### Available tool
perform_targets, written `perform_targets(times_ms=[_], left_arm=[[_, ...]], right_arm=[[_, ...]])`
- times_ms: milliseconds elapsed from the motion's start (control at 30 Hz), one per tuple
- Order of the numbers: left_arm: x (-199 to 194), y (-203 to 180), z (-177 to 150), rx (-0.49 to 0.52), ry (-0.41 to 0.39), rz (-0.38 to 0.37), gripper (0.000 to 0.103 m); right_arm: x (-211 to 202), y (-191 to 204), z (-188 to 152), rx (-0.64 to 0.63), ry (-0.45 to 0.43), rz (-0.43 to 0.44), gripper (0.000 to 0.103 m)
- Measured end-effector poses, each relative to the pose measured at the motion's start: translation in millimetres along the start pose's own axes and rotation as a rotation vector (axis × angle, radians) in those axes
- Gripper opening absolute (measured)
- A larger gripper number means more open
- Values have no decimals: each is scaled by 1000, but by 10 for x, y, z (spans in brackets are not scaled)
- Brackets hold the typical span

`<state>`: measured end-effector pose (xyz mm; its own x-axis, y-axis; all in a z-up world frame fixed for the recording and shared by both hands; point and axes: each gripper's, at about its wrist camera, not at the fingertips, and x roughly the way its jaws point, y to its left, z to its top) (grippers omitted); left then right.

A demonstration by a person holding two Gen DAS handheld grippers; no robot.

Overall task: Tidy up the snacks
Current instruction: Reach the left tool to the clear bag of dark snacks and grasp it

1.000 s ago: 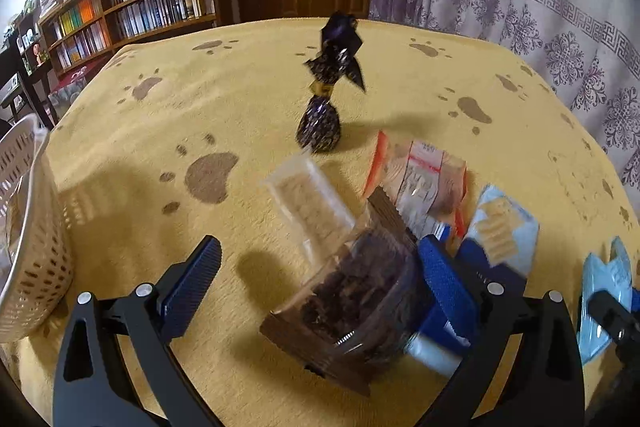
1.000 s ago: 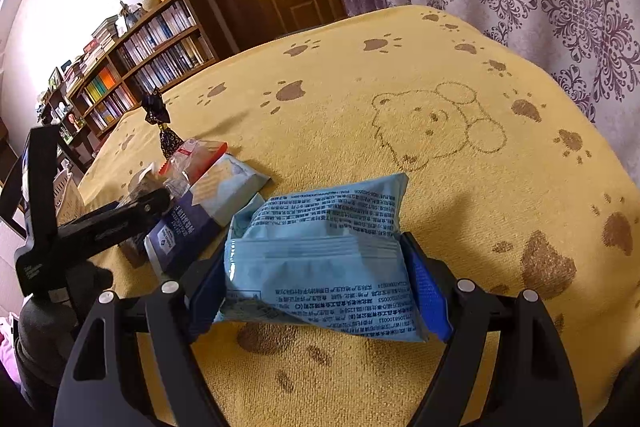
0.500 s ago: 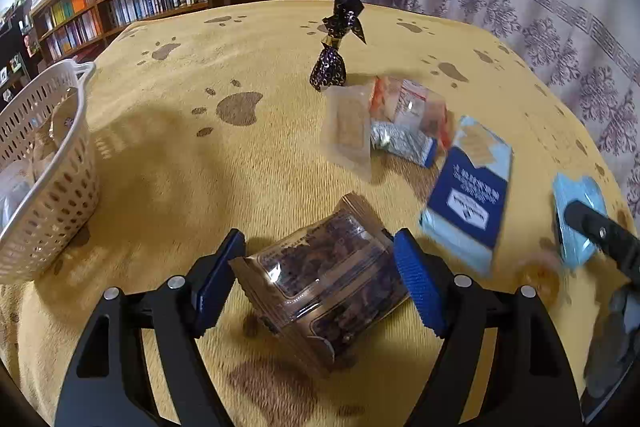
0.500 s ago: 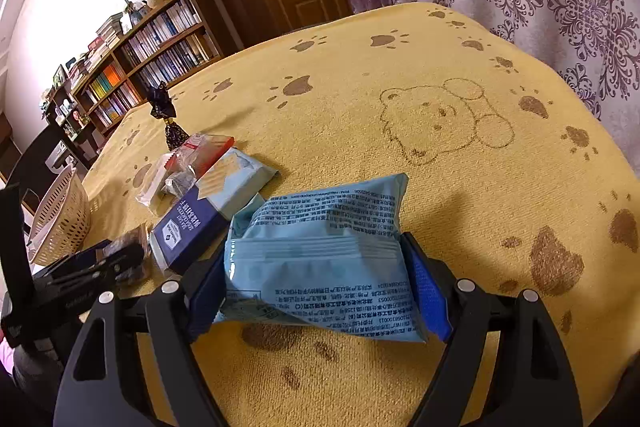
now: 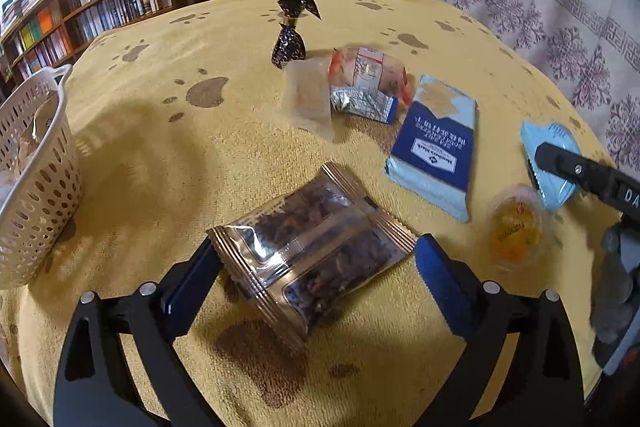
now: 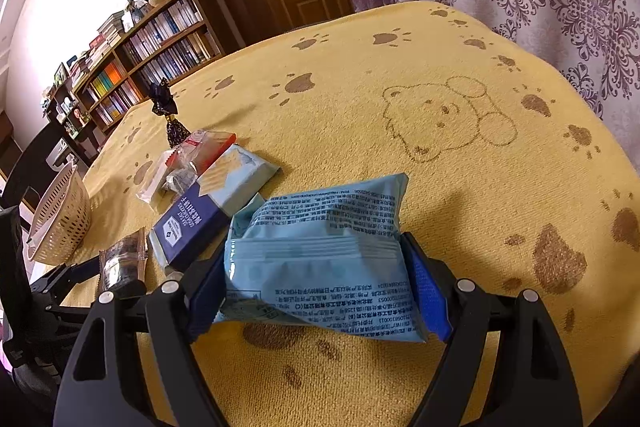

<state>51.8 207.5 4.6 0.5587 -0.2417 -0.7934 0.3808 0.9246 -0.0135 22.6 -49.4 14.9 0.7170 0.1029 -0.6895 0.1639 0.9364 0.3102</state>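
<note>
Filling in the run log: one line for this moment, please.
left hand-held gripper: shut on brown snack packet | right hand-held gripper: shut on light-blue snack bag | basket: left

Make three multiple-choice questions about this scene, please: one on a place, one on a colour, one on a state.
1. Where does the basket stand?
A. left edge of the table
B. beside the curtain
C. on the bookshelf

2. What colour is the packet in the right gripper?
A. red
B. light blue
C. green

3. How is the left gripper?
A. empty
B. shut on the brown packet
C. out of view

Answers: 1 A, it stands far left in the left wrist view. 2 B, its wrapper is pale blue. 3 B, both pads press the packet's ends.
</note>
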Motion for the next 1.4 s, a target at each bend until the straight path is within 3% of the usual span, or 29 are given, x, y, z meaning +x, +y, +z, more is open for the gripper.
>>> perform_targets(times_ms=[100,267,333,533,567,600,667,700,900,1100,1167,1233,1400], left_arm=[[4,-28,3,22,-3,33,84],[-76,34,21,-4,-25,37,38],[-102,78,17,-26,-28,35,33],[-201,45,-40,-14,-42,12,32],[-223,28,-52,-6,-43,7,37],[-230,12,-58,0,-41,3,46],[-259,-9,-70,2,-50,16,89],[-292,-11,-84,5,-62,26,93],[-356,-9,-71,72,-113,111,93],[-127,40,93,103,-75,118,92],[-51,63,123,97,-57,107,73],[10,110,130,68,-39,55,61],[-46,132,87,36,-57,48,54]], right_arm=[[-8,-6,-2,-2,-4,1,80],[-13,-5,-9,-5,-6,3,80],[-17,2,-15,-8,-7,3,80],[-25,6,-19,-9,-9,4,80],[-25,6,-19,-10,-9,4,80],[-25,6,-20,-10,-10,4,80],[-25,5,-20,-9,-9,5,80],[-25,4,-21,-9,-10,5,80],[-26,8,-23,-7,-10,8,80],[-30,14,-27,-11,-10,8,80],[-28,14,-26,-11,-9,7,80],[-27,16,-26,-10,-9,6,80],[-26,11,-29,-12,-11,7,80]])
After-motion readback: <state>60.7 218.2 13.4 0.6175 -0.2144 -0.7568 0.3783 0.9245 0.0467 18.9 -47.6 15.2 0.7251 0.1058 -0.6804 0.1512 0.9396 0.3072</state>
